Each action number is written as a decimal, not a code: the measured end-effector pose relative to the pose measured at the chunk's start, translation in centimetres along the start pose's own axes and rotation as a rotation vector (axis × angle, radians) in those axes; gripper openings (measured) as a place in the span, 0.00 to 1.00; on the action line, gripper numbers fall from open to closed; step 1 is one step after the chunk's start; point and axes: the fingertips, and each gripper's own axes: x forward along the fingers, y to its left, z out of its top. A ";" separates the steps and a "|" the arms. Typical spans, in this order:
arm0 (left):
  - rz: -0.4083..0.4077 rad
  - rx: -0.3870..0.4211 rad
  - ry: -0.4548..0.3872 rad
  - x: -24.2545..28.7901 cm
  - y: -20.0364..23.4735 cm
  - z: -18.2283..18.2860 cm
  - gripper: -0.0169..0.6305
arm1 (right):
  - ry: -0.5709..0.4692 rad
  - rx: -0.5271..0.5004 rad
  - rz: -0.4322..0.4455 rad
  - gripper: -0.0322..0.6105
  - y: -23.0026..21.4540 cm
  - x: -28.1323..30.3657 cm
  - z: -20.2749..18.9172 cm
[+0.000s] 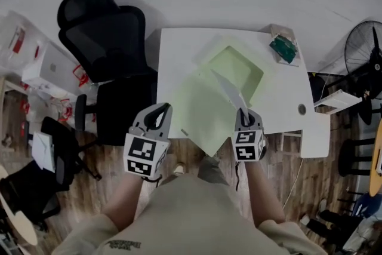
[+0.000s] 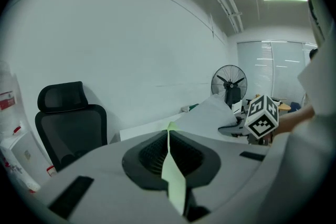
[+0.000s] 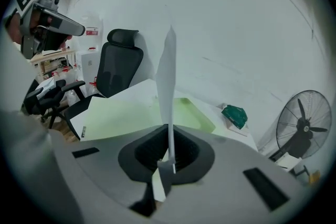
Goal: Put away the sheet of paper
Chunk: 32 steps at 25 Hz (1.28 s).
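Above the table's (image 1: pixel 173 45) near edge, the right gripper (image 3: pixel 169 152) is pinching the limp-looking, light sheet of paper (image 3: pixel 168 76) by its edge, the left gripper (image 2: pixel 169 149) clamping the green folder (image 1: pixel 203 104).

A folder (image 1: pixel 203 104) lies on the table (image 1: pixel 173 48), chair (image 1: pixel 107 33) at its left, fan (image 1: pixel 365 52) right.

Pale green folder (image 1: pixel 200 109), white sheet (image 1: pixel 230 90), black chair (image 1: pixel 107 39)

No text is legible; the shirt print (image 1: pixel 122 244) and box labels (image 1: pixel 18 39) are blurred.
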 end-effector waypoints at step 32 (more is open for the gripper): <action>0.264 -0.153 0.262 6.7 3.0 -4.8 0.07 | 0.165 -0.214 0.329 0.09 3.5 15.5 -2.9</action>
